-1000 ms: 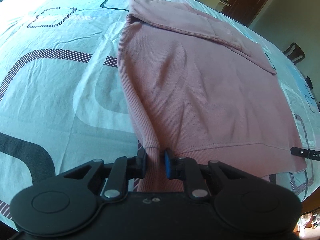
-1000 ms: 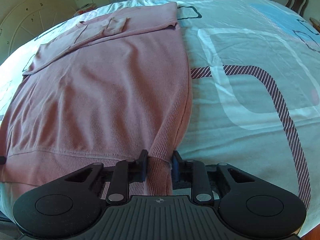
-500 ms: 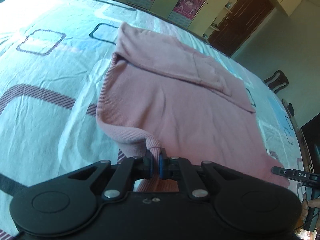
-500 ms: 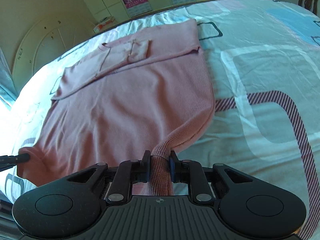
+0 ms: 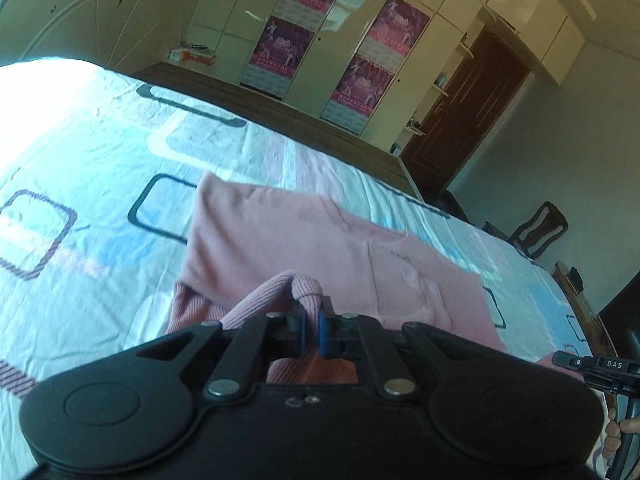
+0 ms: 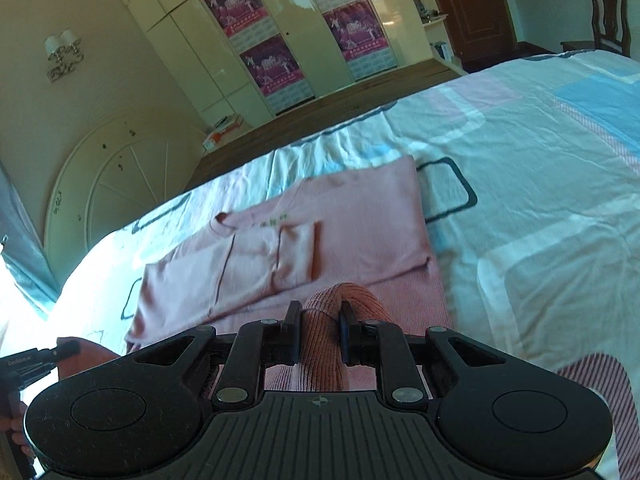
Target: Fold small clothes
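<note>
Left wrist view shows the left gripper [image 5: 311, 322] pinched tight on a bunched ribbed corner of the pink sweater [image 5: 304, 236], its blue pads nearly meeting with the knit squeezed between them. In the right wrist view the right gripper [image 6: 319, 330] clamps a thicker roll of the same ribbed hem, its jaws standing a little wider around the wad of cloth.

The sweater lies on the bed sheet [image 5: 100, 168], its far part flat with the sleeves folded across the chest, while the near hem is lifted off the bed at both corners.

The knit looks soft, light and limp; it sags between the two grips and will likely drape wherever it is laid rather than hold a shape. The ribbed hem is the thicker, grippier part, so the two bottom corners seem the sound places to hold it. A loose knit can stretch or slip if pulled unevenly, so the corners probably need to travel together.

Small green marks sit near the neckline [image 6: 274, 221], too blurred to read. The other tool, at the right edge of the left view, carries a label [image 5: 614, 364] reading "DAS". The purple posters [image 6: 268, 66] on the wardrobe doors bear print too small to make out.
</note>
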`<state>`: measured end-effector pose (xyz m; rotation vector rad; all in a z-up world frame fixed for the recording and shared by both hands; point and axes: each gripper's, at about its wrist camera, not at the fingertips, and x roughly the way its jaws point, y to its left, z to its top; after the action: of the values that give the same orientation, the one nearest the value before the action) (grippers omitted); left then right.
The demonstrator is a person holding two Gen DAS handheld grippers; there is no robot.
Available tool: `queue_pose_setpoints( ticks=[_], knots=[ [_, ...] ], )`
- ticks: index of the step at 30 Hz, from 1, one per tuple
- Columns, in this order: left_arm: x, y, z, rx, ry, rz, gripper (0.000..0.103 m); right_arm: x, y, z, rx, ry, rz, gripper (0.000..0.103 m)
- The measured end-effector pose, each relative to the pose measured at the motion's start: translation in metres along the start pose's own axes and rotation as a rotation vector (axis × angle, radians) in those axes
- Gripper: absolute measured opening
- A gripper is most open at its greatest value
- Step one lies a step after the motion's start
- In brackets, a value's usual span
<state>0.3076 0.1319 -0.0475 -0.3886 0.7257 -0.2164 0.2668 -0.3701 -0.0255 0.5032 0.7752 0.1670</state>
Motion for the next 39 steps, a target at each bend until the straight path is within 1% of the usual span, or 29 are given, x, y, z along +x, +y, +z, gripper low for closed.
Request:
queue_pose_setpoints(
  ticks=[4, 8, 12, 15, 16, 18, 19, 20, 21, 22, 23, 24, 27, 29, 30, 33, 35, 37, 39],
  knots=[
    [0.036, 0.001, 0.033, -0.018, -0.028, 0.020, 0.005, 0.036, -0.007, 0.036, 0.039, -0.020, 0.008, 0.018],
    [0.076, 0.005, 0.057, -0.025, -0.026, 0.060, 0.005, 0.078, -0.019, 0.067, 0.094, -0.013, 0.010, 0.018],
    [0.118, 0.013, 0.071, -0.033, 0.002, 0.115, 0.005, 0.117, -0.037, 0.087, 0.182, 0.005, 0.007, 0.018],
    [0.152, 0.022, 0.073, -0.034, 0.062, 0.174, 0.006, 0.143, -0.049, 0.098, 0.215, 0.025, -0.017, 0.018],
    [0.160, 0.023, 0.073, -0.027, 0.080, 0.193, 0.012, 0.153, -0.052, 0.099, 0.223, 0.046, -0.026, 0.018],
    [0.172, 0.026, 0.071, -0.009, 0.096, 0.244, 0.021, 0.166, -0.056, 0.100, 0.225, 0.058, -0.059, 0.019],
    [0.174, 0.028, 0.071, 0.000, 0.100, 0.246, 0.024, 0.170, -0.058, 0.100, 0.229, 0.066, -0.062, 0.020],
    [0.173, 0.029, 0.071, 0.007, 0.101, 0.239, 0.028, 0.173, -0.061, 0.101, 0.236, 0.068, -0.061, 0.026],
    [0.170, 0.030, 0.072, 0.012, 0.092, 0.230, 0.044, 0.173, -0.062, 0.102, 0.233, 0.060, -0.068, 0.034],
    [0.165, 0.031, 0.072, 0.019, 0.073, 0.232, 0.070, 0.171, -0.063, 0.103, 0.217, 0.041, -0.082, 0.039],
    [0.158, 0.031, 0.072, 0.033, 0.032, 0.246, 0.079, 0.168, -0.063, 0.105, 0.197, 0.019, -0.100, 0.056],
    [0.150, 0.032, 0.072, 0.054, -0.004, 0.256, 0.083, 0.165, -0.065, 0.106, 0.188, -0.001, -0.106, 0.066],
    [0.138, 0.034, 0.075, 0.091, -0.018, 0.224, 0.080, 0.159, -0.066, 0.112, 0.130, -0.017, -0.102, 0.066],
    [0.136, 0.032, 0.075, 0.138, -0.008, 0.203, 0.080, 0.161, -0.061, 0.113, 0.062, -0.003, -0.096, 0.066],
    [0.139, 0.028, 0.073, 0.167, 0.006, 0.204, 0.080, 0.165, -0.059, 0.112, 0.030, 0.010, -0.098, 0.066],
    [0.158, 0.019, 0.069, 0.223, 0.050, 0.207, 0.079, 0.179, -0.052, 0.107, -0.036, 0.043, -0.097, 0.066],
    [0.175, 0.018, 0.067, 0.242, 0.081, 0.210, 0.076, 0.189, -0.047, 0.103, -0.071, 0.065, -0.096, 0.066],
    [0.192, 0.018, 0.067, 0.251, 0.101, 0.214, 0.069, 0.198, -0.043, 0.101, -0.118, 0.075, -0.099, 0.065],
    [0.203, 0.019, 0.069, 0.267, 0.116, 0.217, 0.067, 0.205, -0.040, 0.102, -0.156, 0.077, -0.108, 0.065]
  ],
)
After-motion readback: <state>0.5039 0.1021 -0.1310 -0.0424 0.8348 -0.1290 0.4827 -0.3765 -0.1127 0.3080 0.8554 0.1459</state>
